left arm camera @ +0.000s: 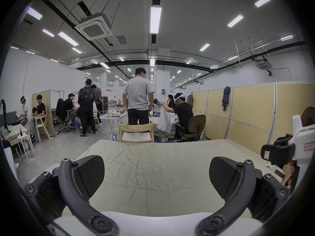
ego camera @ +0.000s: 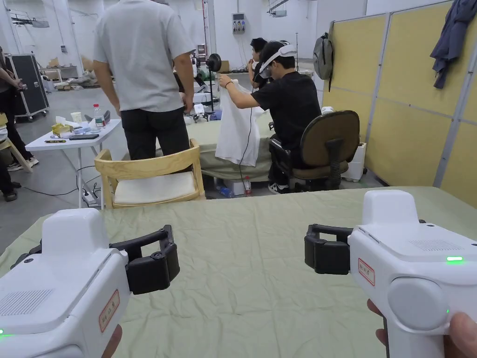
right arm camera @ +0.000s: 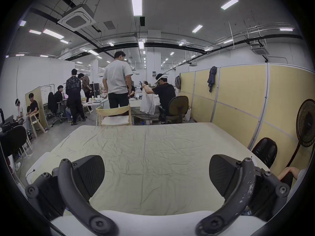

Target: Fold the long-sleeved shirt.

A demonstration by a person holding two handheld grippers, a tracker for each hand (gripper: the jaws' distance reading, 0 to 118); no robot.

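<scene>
Green wrinkled cloth across tabletop, wooden chair at far edge; left hand-held gripper and right hand-held gripper spread wide, gripping nothing.

Big open workshop here, with a grey concrete floor, white walls and long ceiling lights plus a ceiling air unit at upper left. Yellow partition panels run down the right side, a jacket slung over the top. A wooden chair sits mid-frame beyond the wrinkled green table cover, with a standing fan far right.
</scene>
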